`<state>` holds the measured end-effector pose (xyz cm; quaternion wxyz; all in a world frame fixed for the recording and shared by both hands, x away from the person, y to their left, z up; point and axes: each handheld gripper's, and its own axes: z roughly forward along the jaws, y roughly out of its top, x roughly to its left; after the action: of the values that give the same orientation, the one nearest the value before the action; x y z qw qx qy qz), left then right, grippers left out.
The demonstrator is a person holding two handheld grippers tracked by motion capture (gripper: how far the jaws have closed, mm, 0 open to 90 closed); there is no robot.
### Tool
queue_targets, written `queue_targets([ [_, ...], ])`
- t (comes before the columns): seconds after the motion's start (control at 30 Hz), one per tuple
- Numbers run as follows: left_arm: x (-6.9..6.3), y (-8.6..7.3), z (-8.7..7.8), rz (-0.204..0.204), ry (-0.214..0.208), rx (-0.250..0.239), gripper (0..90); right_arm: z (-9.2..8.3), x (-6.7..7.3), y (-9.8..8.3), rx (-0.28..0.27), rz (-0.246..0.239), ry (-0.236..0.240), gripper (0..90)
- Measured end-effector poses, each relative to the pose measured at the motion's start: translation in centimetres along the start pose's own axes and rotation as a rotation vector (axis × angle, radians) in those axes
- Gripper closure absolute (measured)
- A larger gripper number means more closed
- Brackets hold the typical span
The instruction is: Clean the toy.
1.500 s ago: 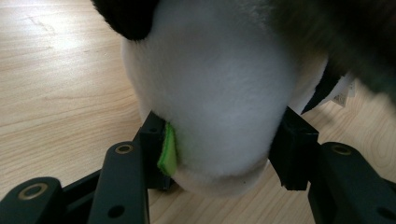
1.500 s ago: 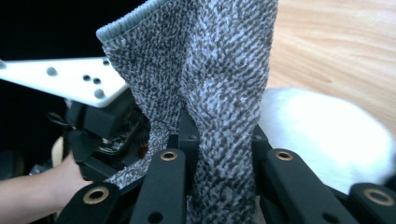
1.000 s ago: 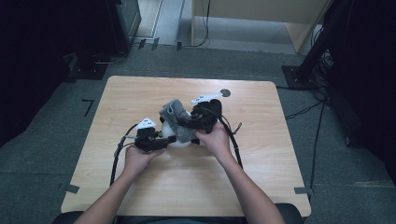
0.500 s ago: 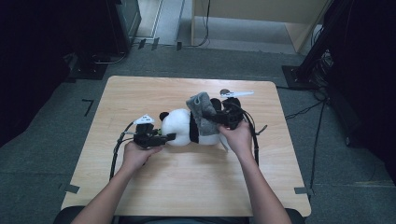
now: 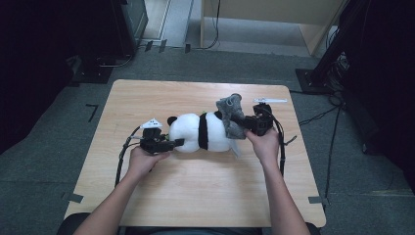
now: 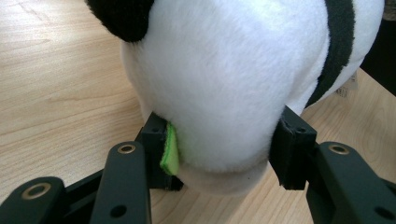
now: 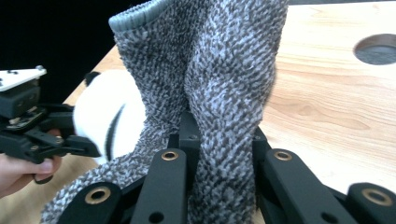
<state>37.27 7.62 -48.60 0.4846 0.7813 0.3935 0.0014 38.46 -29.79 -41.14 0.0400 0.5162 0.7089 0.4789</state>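
A black-and-white panda plush [image 5: 200, 132] lies on its side in the middle of the wooden table [image 5: 195, 196]. My left gripper [image 5: 173, 143] holds its white head, and in the left gripper view the pads [image 6: 292, 144] press into the fur [image 6: 219, 84] beside a green tag [image 6: 169, 151]. My right gripper [image 5: 244, 125] at the plush's other end is shut on a grey knitted garment [image 5: 229, 115]. In the right gripper view the knit [image 7: 224, 84] bunches up between the jaws, with the plush [image 7: 107, 116] and left gripper [image 7: 60, 144] beyond it.
A round hole [image 7: 376, 48] is cut in the tabletop past the knit. Cables trail from both grippers toward the table's near edge. Dark equipment and a carpeted floor surround the table. Bare wood lies in front of the plush.
My right gripper has pulled the grey knit to the right, off the plush's body, so the panda now lies stretched out and uncovered. The left gripper has stayed put.
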Motion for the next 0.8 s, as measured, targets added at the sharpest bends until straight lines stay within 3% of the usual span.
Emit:
queue_targets([
  [0.13, 0.2, 0.0, 0.0, -0.004, -0.005, 0.000, 49.5, 0.1, -1.4, -0.5, 0.007, 0.018, -0.034, 77.8],
  [0.23, 0.3, 0.1, 0.0, 0.000, -0.009, 0.009, 49.5, 0.4, -2.1, -0.8, -0.002, 0.045, 0.010, 77.9],
  [0.3, 0.3, 0.1, 0.0, -0.002, -0.014, 0.006, 49.5, 0.5, -2.2, -0.9, 0.003, 0.040, 0.000, 78.0],
  [0.5, 0.4, 0.0, 0.0, 0.002, -0.018, 0.001, 49.5, 1.3, -3.0, -1.4, 0.047, 0.042, -0.053, 77.9],
  [0.8, 0.1, 0.0, 0.0, 0.005, -0.023, -0.004, 53.7, 2.5, -4.1, -2.3, 0.113, 0.074, -0.070, 77.8],
])
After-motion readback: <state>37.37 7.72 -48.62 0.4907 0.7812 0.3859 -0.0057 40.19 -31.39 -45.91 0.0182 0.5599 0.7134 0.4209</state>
